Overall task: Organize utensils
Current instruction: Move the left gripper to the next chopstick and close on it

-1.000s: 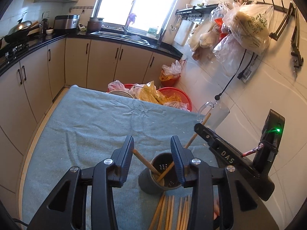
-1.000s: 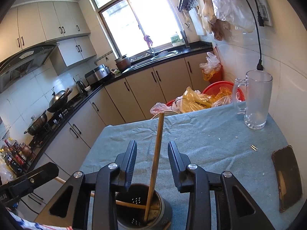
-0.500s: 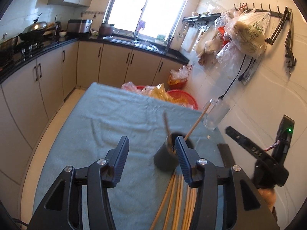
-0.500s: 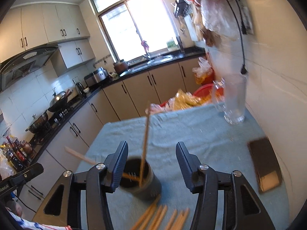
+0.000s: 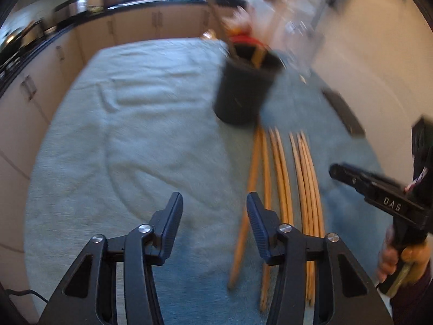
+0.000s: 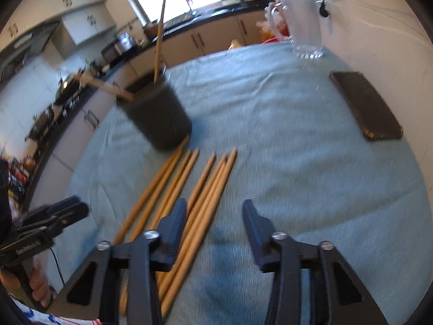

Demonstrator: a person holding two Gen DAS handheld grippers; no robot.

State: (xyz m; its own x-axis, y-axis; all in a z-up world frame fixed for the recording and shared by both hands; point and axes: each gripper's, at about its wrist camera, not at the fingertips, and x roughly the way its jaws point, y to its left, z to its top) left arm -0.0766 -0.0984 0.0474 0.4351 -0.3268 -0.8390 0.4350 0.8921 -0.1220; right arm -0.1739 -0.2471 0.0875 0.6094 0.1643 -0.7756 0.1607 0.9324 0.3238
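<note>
A dark utensil cup (image 5: pixel 245 89) stands on the blue-green cloth with two wooden chopsticks (image 6: pixel 159 40) leaning in it; it also shows in the right wrist view (image 6: pixel 159 119). Several loose chopsticks (image 5: pixel 286 189) lie in a row on the cloth just in front of the cup, also in the right wrist view (image 6: pixel 189 203). My left gripper (image 5: pixel 213 211) is open and empty, low over the cloth, left of the loose chopsticks. My right gripper (image 6: pixel 215 216) is open and empty, over their near ends. The right gripper also shows at the right of the left wrist view (image 5: pixel 379 197).
A glass mug (image 6: pixel 304 27) stands at the far right of the table near the wall. A dark phone (image 6: pixel 365 105) lies on the cloth at the right. Kitchen cabinets and a counter (image 5: pixel 135 21) run behind and to the left of the table.
Both grippers have pulled back from the cup toward the near side of the table and tilted down. The two chopsticks they carried now stand in the cup. Both views are motion-blurred.
</note>
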